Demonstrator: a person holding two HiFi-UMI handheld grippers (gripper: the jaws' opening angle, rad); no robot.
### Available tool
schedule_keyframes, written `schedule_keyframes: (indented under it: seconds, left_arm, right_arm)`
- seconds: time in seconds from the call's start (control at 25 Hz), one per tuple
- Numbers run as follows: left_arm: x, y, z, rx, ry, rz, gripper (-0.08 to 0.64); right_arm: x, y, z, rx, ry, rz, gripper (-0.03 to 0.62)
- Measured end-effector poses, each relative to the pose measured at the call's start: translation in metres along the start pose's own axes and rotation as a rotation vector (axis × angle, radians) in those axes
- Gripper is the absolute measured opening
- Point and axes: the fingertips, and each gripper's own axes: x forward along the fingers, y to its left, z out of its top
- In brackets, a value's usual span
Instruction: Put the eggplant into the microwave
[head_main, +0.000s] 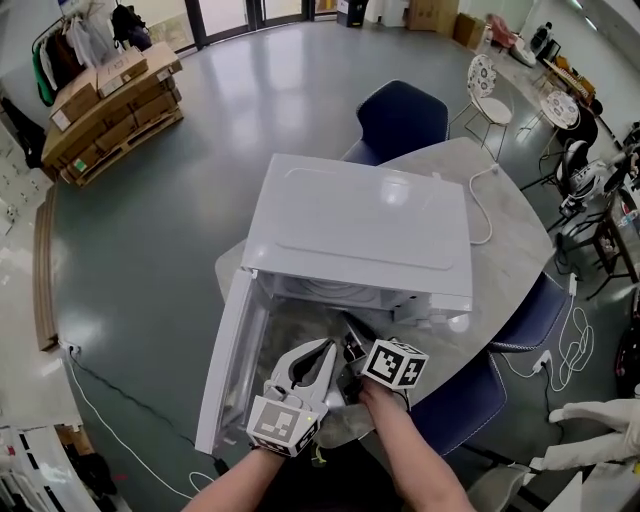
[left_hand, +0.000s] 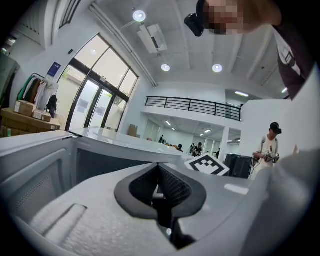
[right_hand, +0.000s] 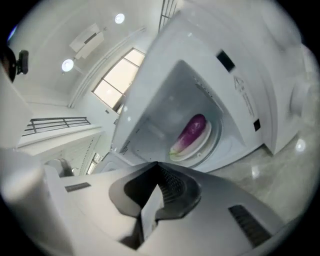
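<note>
The white microwave (head_main: 360, 225) stands on a round marble table with its door (head_main: 225, 360) swung open to the left. In the right gripper view a purple eggplant (right_hand: 192, 131) lies on the turntable plate (right_hand: 210, 142) inside the cavity. My right gripper (right_hand: 157, 170) is shut with nothing between its jaws and hangs just outside the opening, tilted. In the head view its marker cube (head_main: 395, 362) shows in front of the cavity. My left gripper (head_main: 322, 348) is beside it, near the door, with its jaws together and empty (left_hand: 159, 170).
The table (head_main: 500, 250) carries a white cable (head_main: 485, 215) to the right of the microwave. Blue chairs stand behind (head_main: 400, 115) and to the right (head_main: 465, 400) of the table. Pallets of boxes (head_main: 110, 110) sit far back on the left.
</note>
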Motion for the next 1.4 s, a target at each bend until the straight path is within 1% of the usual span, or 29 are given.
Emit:
schedule_keyframes:
  seconds: [0.16,0.28,0.36,0.52,0.72,0.84,1.04,1.2,1.4]
  left_arm:
    - [-0.01,-0.019,0.016,-0.012,0.003,-0.009,0.008]
    - [-0.018,-0.033,0.03,-0.009,-0.004,-0.016,0.008]
    - [-0.023,-0.04,0.039,-0.006,-0.01,-0.022,0.008]
    - [-0.031,-0.056,0.064,0.018,-0.03,-0.032,0.008]
    - [-0.028,-0.072,0.097,0.067,-0.057,-0.034,0.008]
    - [-0.028,-0.079,0.112,0.091,-0.08,-0.035,0.008]
    - [-0.03,-0.086,0.125,0.111,-0.103,-0.031,0.008]
    - [-0.038,-0.093,0.124,0.121,-0.106,-0.03,0.008]
    - [-0.039,-0.104,0.124,0.132,-0.106,-0.026,0.008]
  right_arm:
    - [-0.038,0.046,0.012,-0.115,0.001,0.035,0.003]
    - [-0.063,0.079,0.023,-0.166,-0.018,0.075,0.002]
    - [-0.077,0.097,0.033,-0.207,-0.039,0.083,0.002]
    - [-0.1,0.125,0.051,-0.303,-0.064,0.076,0.002]
    - [-0.123,0.152,0.075,-0.494,-0.112,0.05,0.002]
    - [-0.139,0.165,0.086,-0.582,-0.144,0.038,0.002]
    - [-0.156,0.176,0.094,-0.641,-0.175,0.04,0.002]
    - [-0.166,0.185,0.089,-0.679,-0.187,0.044,0.002]
    - [-0.177,0.185,0.089,-0.707,-0.192,0.044,0.002]
